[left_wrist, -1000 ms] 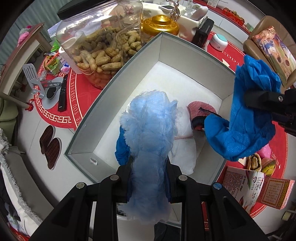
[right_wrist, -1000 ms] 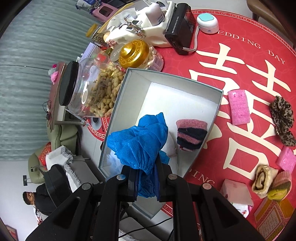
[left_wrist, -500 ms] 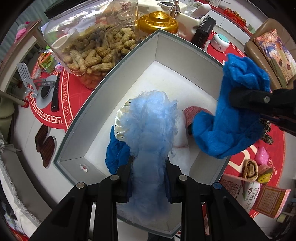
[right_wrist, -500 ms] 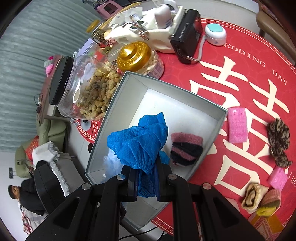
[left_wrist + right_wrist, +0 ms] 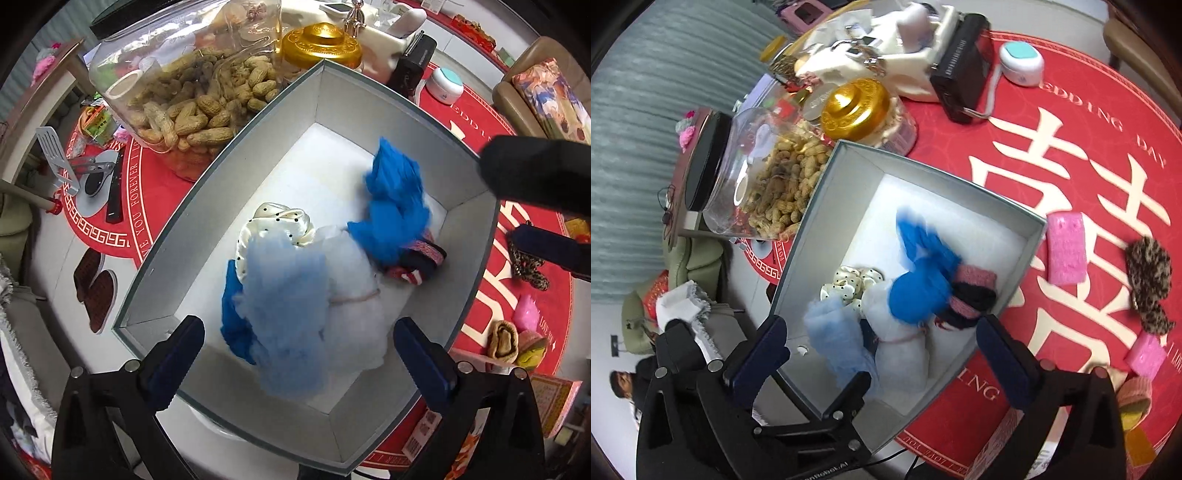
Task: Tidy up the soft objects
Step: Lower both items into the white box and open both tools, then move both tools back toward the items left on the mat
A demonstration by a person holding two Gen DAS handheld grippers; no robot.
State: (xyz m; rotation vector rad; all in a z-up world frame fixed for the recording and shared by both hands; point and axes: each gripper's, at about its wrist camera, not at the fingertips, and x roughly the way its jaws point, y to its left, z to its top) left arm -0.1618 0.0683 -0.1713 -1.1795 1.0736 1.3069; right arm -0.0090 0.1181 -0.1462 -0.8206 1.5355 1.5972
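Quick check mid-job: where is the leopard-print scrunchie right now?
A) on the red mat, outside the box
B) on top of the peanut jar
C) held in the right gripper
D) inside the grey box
A: the leopard-print scrunchie lies on the red mat, outside the grey box.

You get even, soft indoor light with faint shadows. The bright blue cloth [image 5: 395,206] smears with motion blur in both views. Glare sits on the shiny gold lid [image 5: 855,105]. Fisheye bending curves the grey box's rim [image 5: 173,229], and the corners go black.
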